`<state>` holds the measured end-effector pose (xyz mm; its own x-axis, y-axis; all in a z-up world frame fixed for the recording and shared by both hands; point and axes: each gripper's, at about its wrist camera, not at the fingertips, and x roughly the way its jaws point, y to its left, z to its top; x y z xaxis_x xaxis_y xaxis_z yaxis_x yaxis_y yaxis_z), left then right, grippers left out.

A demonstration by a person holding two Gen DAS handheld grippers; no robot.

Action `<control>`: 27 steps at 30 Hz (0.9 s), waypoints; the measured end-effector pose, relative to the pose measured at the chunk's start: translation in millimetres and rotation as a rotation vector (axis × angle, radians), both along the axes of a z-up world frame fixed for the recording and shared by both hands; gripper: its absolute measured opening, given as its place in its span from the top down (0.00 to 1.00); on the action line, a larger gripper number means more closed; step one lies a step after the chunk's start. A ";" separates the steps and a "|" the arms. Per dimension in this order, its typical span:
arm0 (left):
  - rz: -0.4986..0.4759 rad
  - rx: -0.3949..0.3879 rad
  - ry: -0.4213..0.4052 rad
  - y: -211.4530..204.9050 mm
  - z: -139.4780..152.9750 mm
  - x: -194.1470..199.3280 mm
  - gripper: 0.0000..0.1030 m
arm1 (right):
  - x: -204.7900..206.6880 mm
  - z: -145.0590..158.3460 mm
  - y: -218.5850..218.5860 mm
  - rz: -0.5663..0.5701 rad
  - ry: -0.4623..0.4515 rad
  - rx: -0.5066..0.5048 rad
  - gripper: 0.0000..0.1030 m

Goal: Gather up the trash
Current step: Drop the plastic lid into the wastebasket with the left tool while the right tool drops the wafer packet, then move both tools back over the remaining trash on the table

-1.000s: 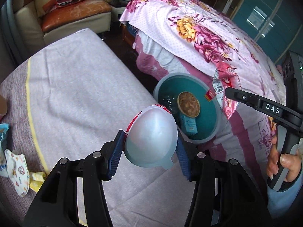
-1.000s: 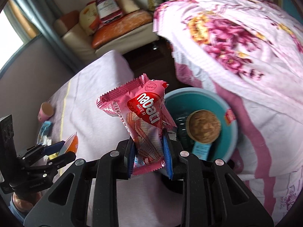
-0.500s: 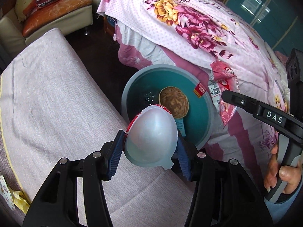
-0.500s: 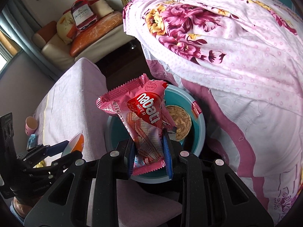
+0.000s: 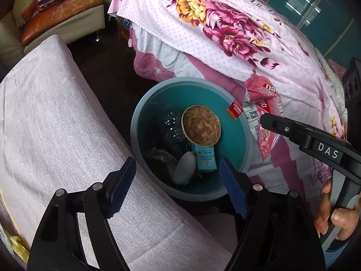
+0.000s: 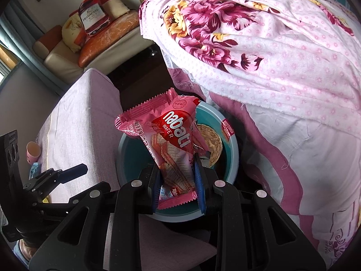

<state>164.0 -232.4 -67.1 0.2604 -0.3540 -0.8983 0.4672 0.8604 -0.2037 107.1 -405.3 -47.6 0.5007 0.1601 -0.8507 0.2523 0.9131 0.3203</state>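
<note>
The white bowl (image 5: 184, 168) now lies in the bin (image 5: 155, 94), dropped as the left gripper (image 5: 178, 186) has just been opening and now stands spread and empty; the right gripper (image 6: 178, 176) pinches the wafer wrapper (image 6: 171, 140), which I think could catch the near rim and fall outside.

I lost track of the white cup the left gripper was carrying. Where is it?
In the left wrist view the white cup lies inside the teal bin, beside a blue carton and below the brown round lid, just beyond the open left gripper.

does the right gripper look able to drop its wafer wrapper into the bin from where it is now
Probably yes. The right gripper is shut on the wafer wrapper right above the open teal bin. The left gripper, whose fingers have just opened with nothing between them, sits to one side.
</note>
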 end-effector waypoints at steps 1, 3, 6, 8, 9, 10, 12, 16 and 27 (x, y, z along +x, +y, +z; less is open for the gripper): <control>0.005 -0.001 0.005 2.0 -0.7 0.8 0.25 | 0.9 -0.6 0.6 0.001 0.002 0.001 0.76; 0.015 -0.005 0.010 6.8 -0.8 0.8 0.25 | 2.5 -0.7 1.6 0.003 0.005 -0.001 0.76; 0.025 -0.011 0.013 14.5 0.0 -2.1 0.25 | 5.6 -1.3 3.2 0.006 0.009 -0.006 0.76; 0.030 -0.017 0.017 20.0 0.5 -4.8 0.24 | 7.2 -1.6 5.2 0.004 0.016 -0.012 0.74; 0.034 -0.017 0.019 22.2 0.5 -5.9 0.24 | 7.7 -1.6 6.0 0.004 0.017 -0.015 0.73; 0.037 -0.018 0.024 24.8 0.2 -7.0 0.24 | 8.3 -1.8 6.9 0.003 0.019 -0.017 0.71; 0.042 -0.021 0.031 29.4 -0.3 -9.2 0.21 | 9.3 -2.0 8.8 0.000 0.020 -0.018 0.57; 0.057 -0.025 0.017 39.9 1.6 -14.9 0.13 | 9.4 -0.6 14.0 0.002 0.027 -0.022 0.40; 0.100 -0.058 0.016 72.7 9.0 -28.5 0.13 | 5.3 14.7 32.0 0.023 0.035 -0.051 0.28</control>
<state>135.5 -159.7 -58.1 0.2832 -0.3788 -0.8811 0.3756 0.8891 -0.2615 112.4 -373.4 -32.9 0.4668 0.1278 -0.8751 0.2409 0.9337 0.2649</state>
